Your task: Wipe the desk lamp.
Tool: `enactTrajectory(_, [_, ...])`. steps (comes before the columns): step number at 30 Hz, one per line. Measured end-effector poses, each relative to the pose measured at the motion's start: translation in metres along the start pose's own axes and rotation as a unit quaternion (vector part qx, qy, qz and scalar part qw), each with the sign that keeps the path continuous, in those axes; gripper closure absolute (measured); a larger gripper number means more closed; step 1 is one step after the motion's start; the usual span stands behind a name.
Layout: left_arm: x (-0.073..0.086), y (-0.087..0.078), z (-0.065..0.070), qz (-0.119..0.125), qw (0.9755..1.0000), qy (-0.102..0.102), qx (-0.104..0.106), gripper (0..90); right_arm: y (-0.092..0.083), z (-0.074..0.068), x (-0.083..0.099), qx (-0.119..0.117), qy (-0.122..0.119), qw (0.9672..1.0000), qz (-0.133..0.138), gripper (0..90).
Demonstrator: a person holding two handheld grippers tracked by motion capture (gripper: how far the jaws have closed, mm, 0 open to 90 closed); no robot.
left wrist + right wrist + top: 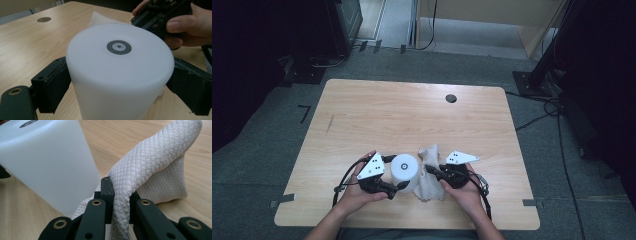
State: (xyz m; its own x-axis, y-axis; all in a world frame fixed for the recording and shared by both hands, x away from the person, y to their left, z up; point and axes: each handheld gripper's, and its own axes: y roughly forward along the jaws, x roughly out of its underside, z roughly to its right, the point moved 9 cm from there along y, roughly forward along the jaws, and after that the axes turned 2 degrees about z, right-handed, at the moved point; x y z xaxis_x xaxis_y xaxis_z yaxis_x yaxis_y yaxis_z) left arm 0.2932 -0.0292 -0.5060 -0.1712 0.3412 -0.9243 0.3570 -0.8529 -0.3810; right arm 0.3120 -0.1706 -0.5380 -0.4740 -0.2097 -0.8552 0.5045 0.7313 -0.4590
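A white cylinder point(406, 167) with a small dark ring on its top point(119, 47) stands upright near the table's front edge. My left gripper point(396, 172) has a jaw on each side of it, and both pads point(56, 82) press on its wall. Just right of the cylinder lies a crumpled off-white quilted cloth point(429, 184). My right gripper point(431, 169) is shut on a fold of that cloth point(155, 165), which bunches up between its jaws point(120, 192) close to the cylinder's side point(50, 162).
The light wooden table point(412, 115) has a round cable hole point(451, 98) at the back right. Grey carpet, cables and dark equipment stands surround it. The person's hands rest at the front edge.
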Motion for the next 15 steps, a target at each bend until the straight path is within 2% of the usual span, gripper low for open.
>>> enactTrajectory(4, [0.0, 0.001, 0.001, 0.001, 0.9999, 0.002, 0.011, 9.0, 0.0, -0.005, 0.001, -0.014, -0.003, 0.9999, -0.004, 84.0])
enactTrajectory(6, [0.0, 0.0, 0.0, 0.001, 0.9999, 0.003, 0.013, 9.0, -0.002, -0.01, -0.003, -0.026, 0.0, 0.9997, 0.004, 84.1])
enactTrajectory(8, [0.001, -0.001, 0.0, 0.002, 0.9999, 0.002, 0.014, 9.1, -0.006, -0.017, -0.01, -0.035, -0.011, 0.9993, 0.011, 84.3])
enactTrajectory(11, [0.001, -0.001, -0.001, 0.001, 0.9999, 0.003, 0.014, 9.1, -0.014, -0.031, -0.023, -0.055, -0.028, 0.9976, 0.031, 84.5])
enactTrajectory(13, [0.003, -0.001, -0.001, 0.0, 0.9999, 0.001, 0.014, 9.0, -0.02, -0.037, -0.031, -0.06, -0.038, 0.9965, 0.045, 84.7])
enactTrajectory(15, [0.003, -0.001, -0.002, -0.001, 0.9999, 0.001, 0.014, 9.0, -0.026, -0.042, -0.037, -0.077, -0.035, 0.9946, 0.06, 84.8])
